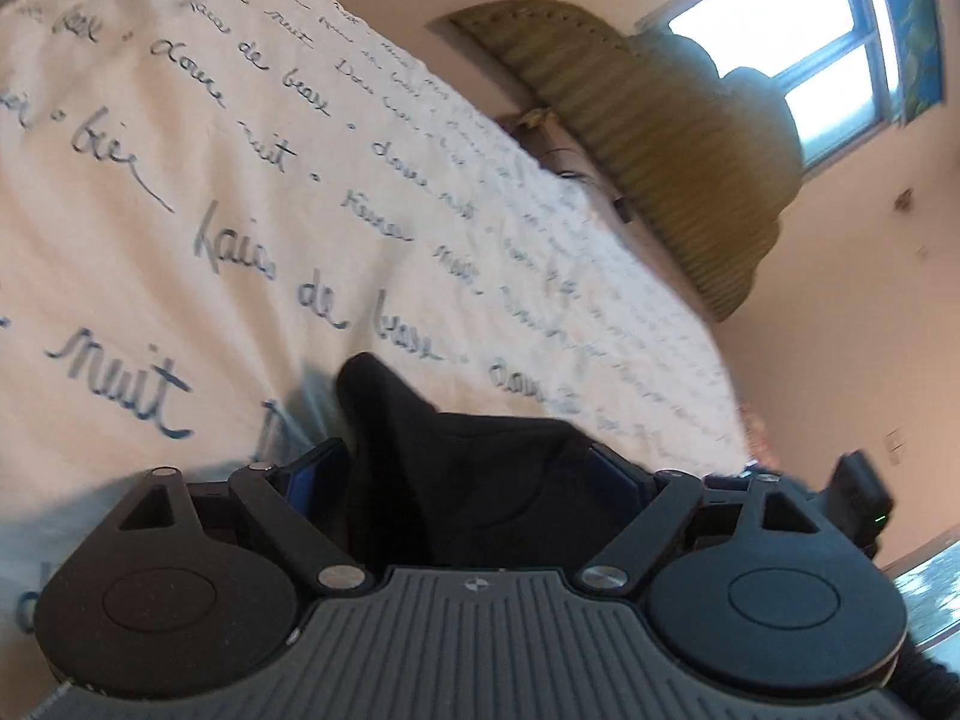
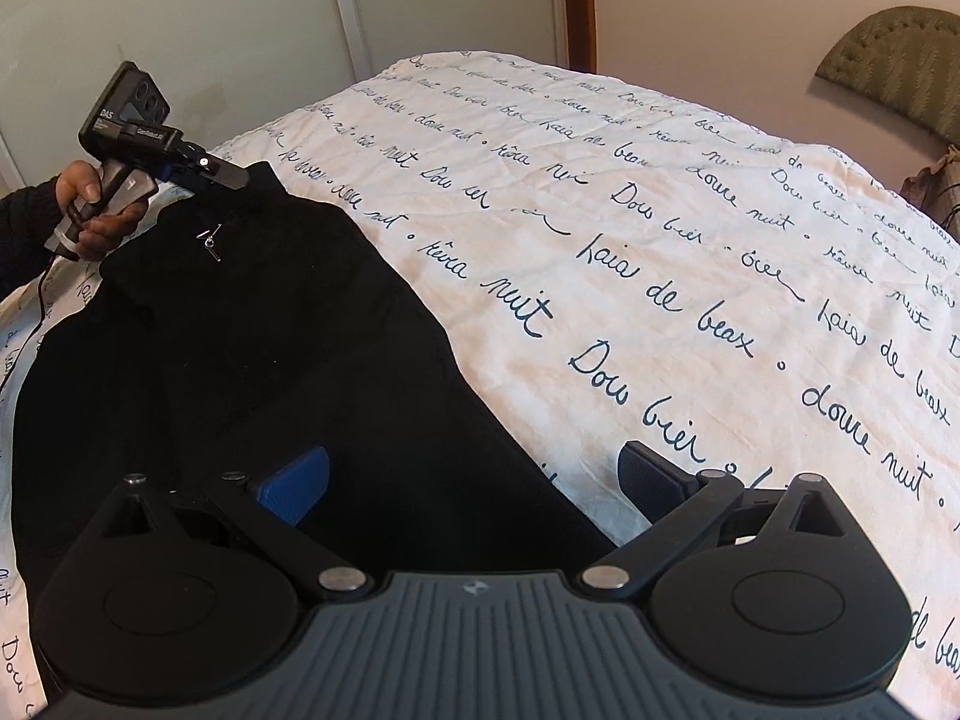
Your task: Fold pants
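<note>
White bedcover (image 2: 690,252) w/ dark handwritten script is seen over the whole bed, and on it, toward the left side of the right wrist view, the black pants (image 2: 258,348) are laid out. A small metal zipper pull (image 2: 210,242) is visible near their far end, so the waist part is judged to be there. That far end is pinched by the left gripper (image 2: 231,177), which is held by the person's left hand (image 2: 96,213); in the left wrist view black fabric is bunched between its blue pads (image 1: 312,468), so it is closed on the cloth. The right gripper (image 2: 474,480) is wide open and nothing is held in it; the near part of the pants lies between and under its fingers, w/ the left pad over the cloth and the right pad (image 2: 651,471) over the bare bedcover, approx. at the pants' edge. For the step in hand, probably the first fold, the near end should be gripped by the right gripper through all layers before anything is lifted, and both ends should be moved together so the cloth is kept flat. Behind the bed, a green padded headboard (image 1: 648,144) and a bright window (image 1: 774,42) are seen.
</note>
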Demonstrator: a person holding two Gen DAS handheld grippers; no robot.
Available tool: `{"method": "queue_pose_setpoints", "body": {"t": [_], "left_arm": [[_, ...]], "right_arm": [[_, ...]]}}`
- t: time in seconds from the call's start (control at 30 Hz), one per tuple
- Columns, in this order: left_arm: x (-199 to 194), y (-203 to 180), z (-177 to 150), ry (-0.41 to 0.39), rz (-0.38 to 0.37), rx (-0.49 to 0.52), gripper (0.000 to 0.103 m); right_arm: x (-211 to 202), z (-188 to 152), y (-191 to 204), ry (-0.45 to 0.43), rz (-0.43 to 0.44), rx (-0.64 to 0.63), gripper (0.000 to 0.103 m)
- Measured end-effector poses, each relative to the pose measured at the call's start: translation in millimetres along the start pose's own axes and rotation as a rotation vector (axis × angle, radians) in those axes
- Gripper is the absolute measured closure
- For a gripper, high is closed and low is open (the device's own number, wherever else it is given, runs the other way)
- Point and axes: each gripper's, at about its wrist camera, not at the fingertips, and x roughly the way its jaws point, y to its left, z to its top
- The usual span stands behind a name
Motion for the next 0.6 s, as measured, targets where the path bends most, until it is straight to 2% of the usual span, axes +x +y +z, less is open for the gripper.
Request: {"method": "queue_pose_setpoints", "body": {"t": [0.03,0.07,0.13,0.17,0.23,0.3,0.37,0.47,0.53,0.6], "left_arm": [[3,1,0,0.002,-0.018,-0.01,0.03],[7,0,1,0.007,-0.001,-0.007,0.039],[16,-4,3,0.028,0.109,0.052,0.09],[19,-5,3,0.036,0.151,0.077,0.089],[16,-14,2,0.014,0.179,0.13,0.092],[11,-37,-5,-0.04,0.226,0.28,0.094],[0,-61,-19,-0.114,0.237,0.449,0.094],[-31,-83,-40,-0.258,0.116,0.598,0.094],[-50,-95,-48,-0.33,0.045,0.612,0.094],[-68,-99,-55,-0.366,-0.046,0.606,0.095]], "right_arm": [[1,-1,-1,0.004,0.001,0.011,0.0],[2,-1,-2,0.009,0.002,0.02,0.0],[3,-2,-2,0.012,0.002,0.021,0.0],[2,-2,-2,0.008,0.001,0.018,0.0],[-1,-2,-4,-0.007,0.0,0.02,0.0],[-5,-2,-7,-0.031,-0.008,0.011,0.0],[-8,-2,-10,-0.055,-0.021,-0.009,0.0],[-9,-1,-16,-0.051,0.002,-0.026,0.0],[-4,2,-21,-0.014,0.074,-0.022,0.0],[5,7,-30,0.051,0.157,0.028,0.0]]}}
